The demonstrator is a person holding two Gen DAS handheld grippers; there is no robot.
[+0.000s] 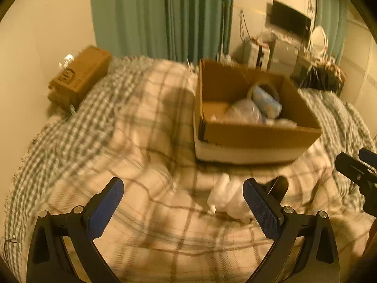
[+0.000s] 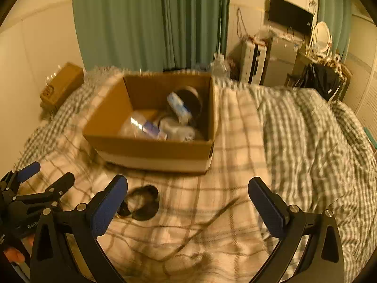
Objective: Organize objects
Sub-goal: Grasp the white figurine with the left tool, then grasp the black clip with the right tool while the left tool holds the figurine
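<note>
In the left wrist view, the left gripper (image 1: pixel 182 199) hangs above a bed covered with a plaid blanket (image 1: pixel 146 127), its blue-padded fingers (image 1: pixel 104 206) spread wide with nothing between them. A white bottle (image 1: pixel 226 198) lies on the blanket just inside the right-hand finger, partly hidden by it; blur makes contact impossible to judge. A small dark object (image 1: pixel 279 185) sits just behind that finger. Farther up the bed stands an open cardboard box (image 1: pixel 254 134) holding a roll of tape, a blue-and-white packet and some clear plastic items. A brown box (image 1: pixel 79 75) rests near the wall at the far left, and green curtains (image 1: pixel 162 16) hang behind. The right gripper (image 1: pixel 360 172) shows at the right edge.

In the right wrist view, the right gripper (image 2: pixel 188 202) also has its fingers (image 2: pixel 268 208) wide apart and empty over the blanket (image 2: pixel 235 165). A dark coiled object (image 2: pixel 142 202) lies on the blanket just beside the left-hand finger. The cardboard box (image 2: pixel 153 149) stands beyond it with the same contents. The left gripper (image 2: pixel 44 179) appears at the lower left, its fingers apart. A television (image 2: pixel 291 14) hangs on the far wall.
</note>
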